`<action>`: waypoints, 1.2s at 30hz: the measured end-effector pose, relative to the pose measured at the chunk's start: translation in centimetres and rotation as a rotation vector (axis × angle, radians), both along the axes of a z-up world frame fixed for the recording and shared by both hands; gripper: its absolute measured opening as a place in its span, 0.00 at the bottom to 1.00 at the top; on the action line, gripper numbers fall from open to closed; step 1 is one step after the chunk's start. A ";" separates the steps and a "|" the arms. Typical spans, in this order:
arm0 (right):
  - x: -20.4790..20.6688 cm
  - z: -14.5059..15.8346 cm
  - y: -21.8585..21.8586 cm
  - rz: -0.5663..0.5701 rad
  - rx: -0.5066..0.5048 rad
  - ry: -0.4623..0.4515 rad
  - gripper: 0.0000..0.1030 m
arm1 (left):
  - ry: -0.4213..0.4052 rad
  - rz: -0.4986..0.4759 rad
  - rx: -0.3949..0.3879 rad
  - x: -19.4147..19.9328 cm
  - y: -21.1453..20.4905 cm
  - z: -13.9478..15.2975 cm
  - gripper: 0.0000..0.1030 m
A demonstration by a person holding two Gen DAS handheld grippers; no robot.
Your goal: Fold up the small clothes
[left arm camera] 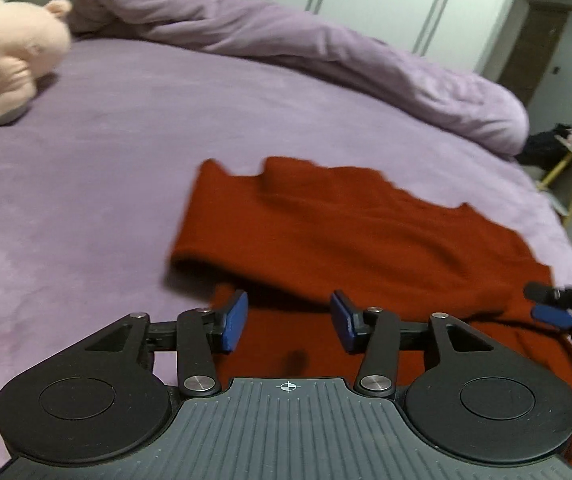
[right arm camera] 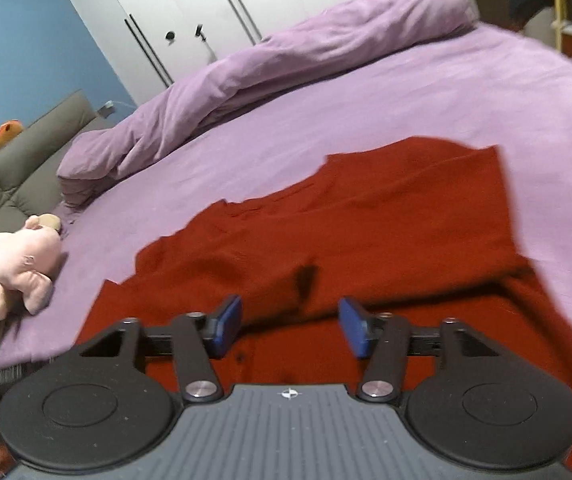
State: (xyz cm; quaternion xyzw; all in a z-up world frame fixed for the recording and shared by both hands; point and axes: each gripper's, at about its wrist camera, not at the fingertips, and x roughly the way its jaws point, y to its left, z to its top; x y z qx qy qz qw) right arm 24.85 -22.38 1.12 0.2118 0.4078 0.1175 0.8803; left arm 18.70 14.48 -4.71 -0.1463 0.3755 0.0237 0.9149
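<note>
Nearest the lens in the left wrist view, the left gripper [left arm camera: 289,320] has its jaws moderately apart with nothing between them, poised over the near edge of the red garment [left arm camera: 366,240]. The right wrist view gives the same picture for the right gripper [right arm camera: 289,326]: jaws parted, blue pads clear of the cloth. Both seem to have let go of a layer, judging by the folded flap lying across the garment's middle, so the fold looks partly made.

The garment lies on the purple bed [left arm camera: 106,160], filling the lower centre of each frame, one part doubled over another with a ragged far edge.

Only the left view catches the other gripper's tip, at its right edge, showing the two work side by side along the same hem. Only the right view shows the blue wall [right arm camera: 18,60] and grey headboard [right arm camera: 26,152] at upper left.

Farther off lie a pink plush toy [right arm camera: 10,276], the rolled duvet [left arm camera: 286,48] and white wardrobe doors [right arm camera: 190,8].
</note>
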 end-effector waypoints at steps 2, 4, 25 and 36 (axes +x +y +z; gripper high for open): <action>2.3 -1.2 0.9 0.004 0.026 0.045 0.59 | 0.021 0.017 -0.005 -0.7 0.2 -0.3 0.50; 4.2 -2.8 1.7 0.004 0.036 0.125 0.59 | 0.035 0.026 -0.024 -0.6 0.4 -1.2 0.50; 5.5 -1.3 -2.7 -0.079 -0.465 -0.058 0.05 | 0.091 -0.026 0.066 4.2 -3.8 -2.5 0.51; 6.6 -1.6 -3.4 -0.249 -0.546 -0.063 0.13 | 0.001 0.000 0.152 4.3 -5.4 -1.4 0.51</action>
